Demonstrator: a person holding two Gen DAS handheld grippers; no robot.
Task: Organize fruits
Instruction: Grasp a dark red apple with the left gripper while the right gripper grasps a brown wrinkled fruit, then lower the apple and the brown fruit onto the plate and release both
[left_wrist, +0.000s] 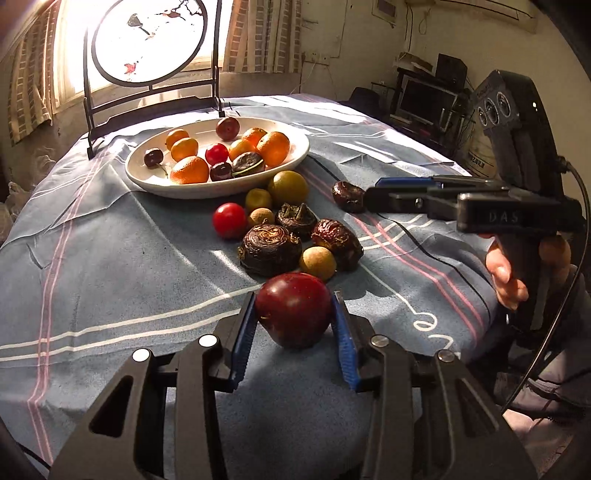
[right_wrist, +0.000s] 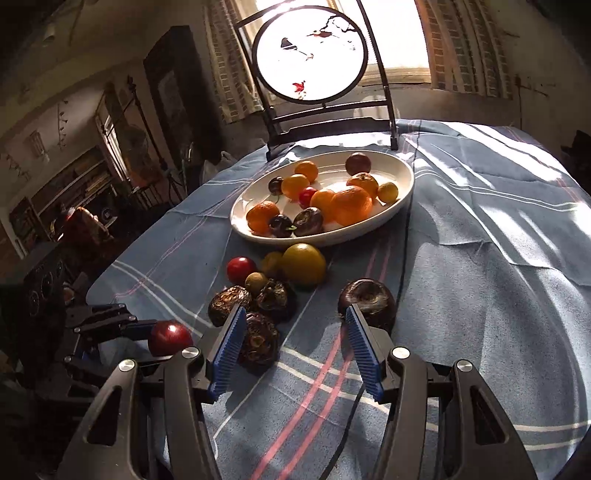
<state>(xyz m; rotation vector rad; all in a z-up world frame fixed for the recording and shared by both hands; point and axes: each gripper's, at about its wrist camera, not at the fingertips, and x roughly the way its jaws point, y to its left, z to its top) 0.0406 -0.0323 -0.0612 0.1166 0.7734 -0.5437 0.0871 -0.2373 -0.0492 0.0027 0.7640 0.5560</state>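
Note:
My left gripper (left_wrist: 293, 314) is shut on a dark red plum (left_wrist: 293, 308), blue pads against both its sides, low over the blue striped cloth; the right wrist view shows this plum (right_wrist: 170, 338) at the left. My right gripper (right_wrist: 294, 312) stands open with only cloth between its pads; a dark water chestnut (right_wrist: 367, 301) lies just past its right fingertip. The right gripper (left_wrist: 373, 192) points at that chestnut (left_wrist: 347, 195). A white oval plate (left_wrist: 221, 190) behind holds oranges, cherries and a chestnut. Loose fruit lies between: a red tomato (left_wrist: 229, 219), a greenish fruit (left_wrist: 288, 188), chestnuts (left_wrist: 269, 249).
A round painted screen on a black stand (left_wrist: 147, 40) rises behind the plate (right_wrist: 332, 240). A person's hand (left_wrist: 506, 273) grips the right tool, with its cable trailing. The cloth-covered table drops off at the left and right; shelves and a monitor stand beyond.

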